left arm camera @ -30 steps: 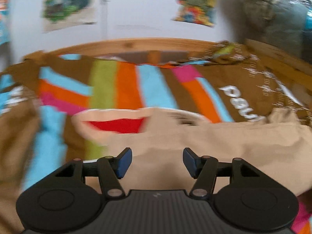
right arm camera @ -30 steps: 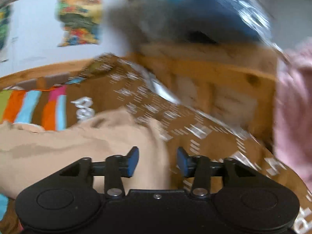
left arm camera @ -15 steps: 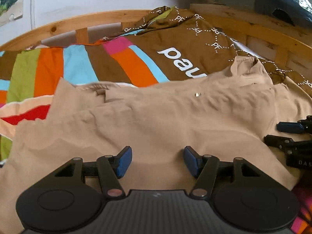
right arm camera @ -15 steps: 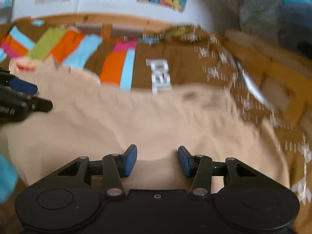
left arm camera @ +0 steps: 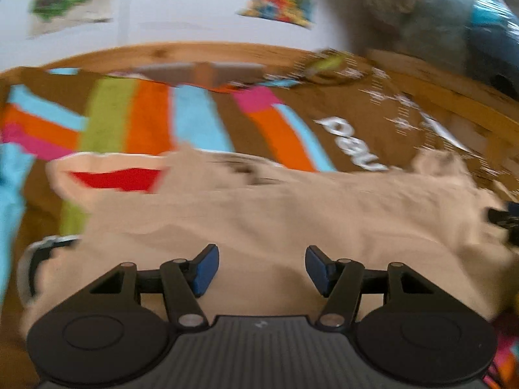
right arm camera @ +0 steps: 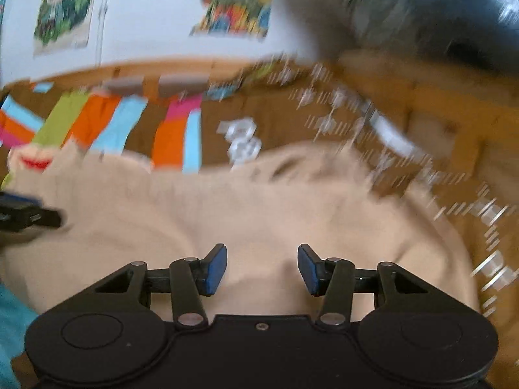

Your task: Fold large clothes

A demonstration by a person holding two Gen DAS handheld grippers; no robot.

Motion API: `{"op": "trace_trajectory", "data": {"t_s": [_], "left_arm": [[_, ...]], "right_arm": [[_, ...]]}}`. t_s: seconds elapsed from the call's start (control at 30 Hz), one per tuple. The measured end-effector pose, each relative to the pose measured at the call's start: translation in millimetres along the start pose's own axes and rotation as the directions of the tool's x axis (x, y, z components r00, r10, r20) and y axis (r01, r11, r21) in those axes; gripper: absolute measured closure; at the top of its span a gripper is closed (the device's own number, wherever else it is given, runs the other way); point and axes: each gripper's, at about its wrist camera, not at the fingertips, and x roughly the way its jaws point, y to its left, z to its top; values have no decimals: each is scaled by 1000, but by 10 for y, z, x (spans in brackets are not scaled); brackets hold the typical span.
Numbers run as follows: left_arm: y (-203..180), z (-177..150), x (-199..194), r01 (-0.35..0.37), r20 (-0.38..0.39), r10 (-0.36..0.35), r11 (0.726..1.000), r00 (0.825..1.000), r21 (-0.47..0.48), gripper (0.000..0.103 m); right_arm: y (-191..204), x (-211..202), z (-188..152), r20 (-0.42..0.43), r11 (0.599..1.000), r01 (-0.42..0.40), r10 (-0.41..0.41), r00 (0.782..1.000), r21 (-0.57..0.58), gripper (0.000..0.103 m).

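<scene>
The tan shirt [left arm camera: 292, 214] is lying rumpled across the stripy blanket [left arm camera: 194, 120]. Both the left gripper [left arm camera: 262, 267] and right gripper [right arm camera: 262, 267] are hanging open, holding nothing. Only the left view is showing its red collar lining [left arm camera: 116, 178] clearly.

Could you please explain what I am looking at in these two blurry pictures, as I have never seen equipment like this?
There is no robot here: a person holds a two-finger tool in each hand, and a wide-angle camera on each tool looks forward along its fingers. One picture comes from the left gripper, the other from the right gripper. The black shape with blue-tipped fingers at the bottom of each picture is the tool itself. Both grippers are open and hold nothing. In front of them a beige garment lies spread on a striped brown blanket over a bed with a wooden frame. Posters hang on the wall behind. Each tool also shows at the edge of the other's picture.
</scene>
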Motion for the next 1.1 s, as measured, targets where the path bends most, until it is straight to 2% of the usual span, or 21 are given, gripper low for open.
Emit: {"op": "trace_trajectory", "data": {"t_s": [0.1, 0.2, 0.23, 0.3, 0.43, 0.57, 0.63, 0.67, 0.7, 0.8, 0.93, 1.0, 1.1], "left_arm": [[228, -16, 79, -109, -42, 107, 993, 993, -53, 35], [363, -59, 230, -125, -88, 118, 989, 989, -79, 36], [335, -78, 260, -137, -85, 132, 989, 988, -59, 36], [286, -95, 304, -157, -81, 154, 987, 985, -30, 35], [278, -103, 328, -160, -71, 158, 987, 985, -23, 32], [269, -61, 197, -171, -89, 167, 985, 982, -37, 25], [237, -27, 93, -172, -90, 167, 984, 982, -55, 9], [222, -16, 42, -179, -88, 174, 982, 981, -62, 7], [208, -8, -10, -184, -86, 178, 981, 980, -66, 6], [195, 16, -103, -179, -97, 172, 981, 980, -69, 6], [194, 31, -193, -184, -98, 176, 980, 979, -79, 4], [204, 27, -197, -187, -104, 178, 979, 979, -85, 3], [233, 10, -168, -195, -121, 183, 976, 976, -94, 3]], "right_arm": [[-120, -10, 58, 50, 993, 117, -117, 992, 1, 46], [-387, 137, 31, -31, 963, 261, -259, 965, 75, 46], [-499, 218, -7, -88, 956, 274, -265, 960, 110, 47], [-659, 351, -114, -155, 954, 248, -222, 963, 170, 47], [-563, 425, -184, -146, 959, 258, -240, 960, 116, 40], [-620, 393, -224, -112, 960, 238, -223, 968, 150, 39], [-620, 311, -196, -101, 955, 238, -223, 970, 178, 36], [-598, 250, -187, -96, 952, 239, -224, 970, 191, 35], [-578, 185, -152, -83, 953, 223, -211, 974, 206, 34], [-425, -6, -28, -13, 975, 116, -116, 993, 187, 22], [-114, -225, 96, 73, 995, -40, 34, 997, 88, 14], [67, -277, 66, 66, 995, -92, 90, 994, 28, 14], [255, -217, -21, -3, 988, -155, 155, 988, -19, 14]]}}
